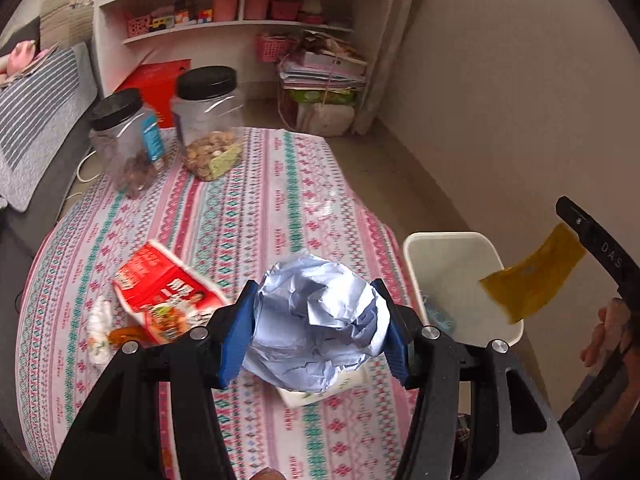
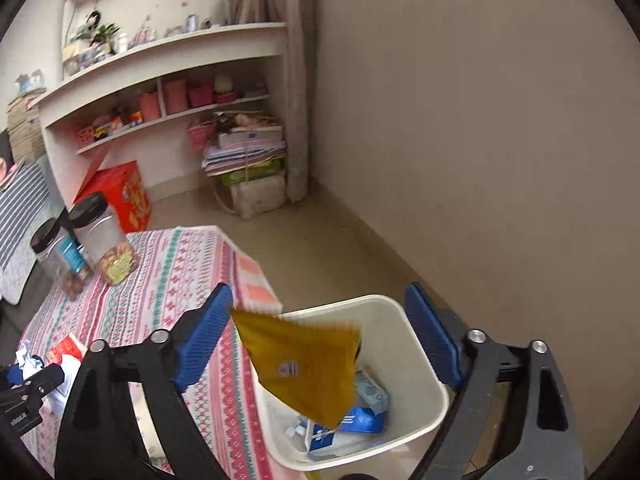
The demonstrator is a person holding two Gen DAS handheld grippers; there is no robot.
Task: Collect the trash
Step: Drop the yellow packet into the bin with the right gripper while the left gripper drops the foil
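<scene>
My left gripper point(image 1: 316, 320) is shut on a crumpled pale blue paper ball point(image 1: 320, 320) and holds it above the patterned tablecloth point(image 1: 248, 216). My right gripper point(image 2: 320, 340) is open above the white trash bin point(image 2: 400, 320). A yellow wrapper point(image 2: 300, 368) is in the air between its fingers, touching neither pad, over the bin; it also shows in the left wrist view point(image 1: 532, 276). The bin point(image 1: 448, 256) stands beside the table's right edge and holds blue and white packaging point(image 2: 348, 424). A red snack box point(image 1: 164, 292) and a white wrapper point(image 1: 100, 328) lie on the table.
Two black-lidded clear jars point(image 1: 208, 120) point(image 1: 124, 140) stand at the table's far end. A flat white card point(image 1: 320, 392) lies under the paper ball. White shelves point(image 1: 240, 20) and stacked papers point(image 1: 324, 76) stand behind. A beige wall point(image 2: 480, 120) is to the right.
</scene>
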